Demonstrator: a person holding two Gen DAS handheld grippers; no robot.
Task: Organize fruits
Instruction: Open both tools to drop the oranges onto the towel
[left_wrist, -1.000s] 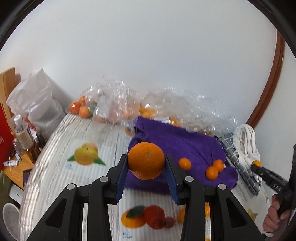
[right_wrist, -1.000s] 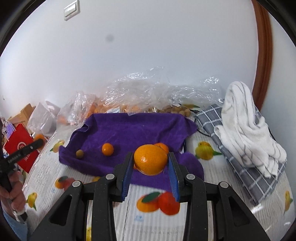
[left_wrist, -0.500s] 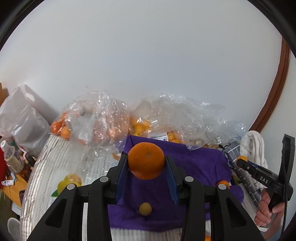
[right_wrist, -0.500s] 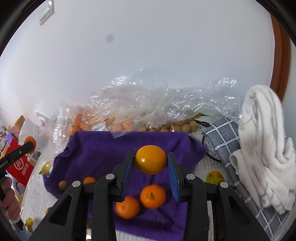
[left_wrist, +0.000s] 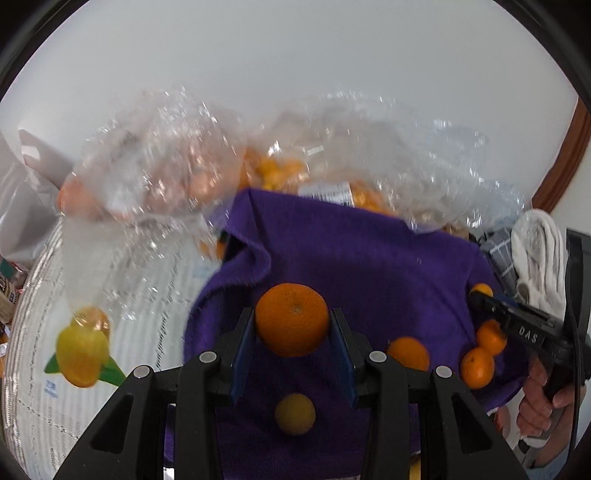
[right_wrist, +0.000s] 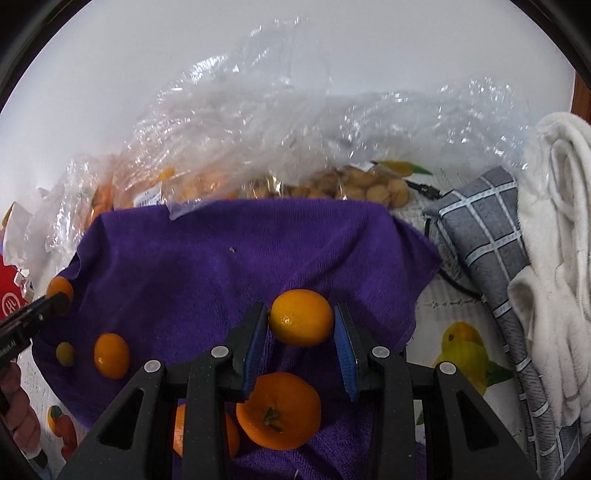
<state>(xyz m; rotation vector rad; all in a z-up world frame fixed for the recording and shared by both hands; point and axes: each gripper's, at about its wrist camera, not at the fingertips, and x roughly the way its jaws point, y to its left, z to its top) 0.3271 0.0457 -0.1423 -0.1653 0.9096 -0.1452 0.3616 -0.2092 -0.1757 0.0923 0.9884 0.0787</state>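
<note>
Both of your grippers have dropped closer to the rumpled purple terry towel (left_wrist: 369, 258) since a second ago, so it now fills most of each view. Going left to right in your left wrist view: crinkled clear plastic bags of orange fruit (left_wrist: 155, 173) sit at the towel's far edge on the white ribbed tablecloth printed with fruit (left_wrist: 122, 288). Your left gripper (left_wrist: 291, 325) has its blue pads clamped on a round deep-orange mandarin (left_wrist: 291, 319), held above the towel. Below it a small yellowish fruit (left_wrist: 294, 413) lies on the cloth, and further right three small loose oranges (left_wrist: 478, 362) lie together.

In your right wrist view, your right gripper (right_wrist: 301, 323) is closed on a smooth yellow-orange citrus (right_wrist: 301, 322) over the towel. Beneath its fingers a larger orange with a green stem (right_wrist: 279, 410) rests on the cloth. To the right lie a grey checked cloth (right_wrist: 487, 243) and a white fluffy towel (right_wrist: 554, 240).
</note>
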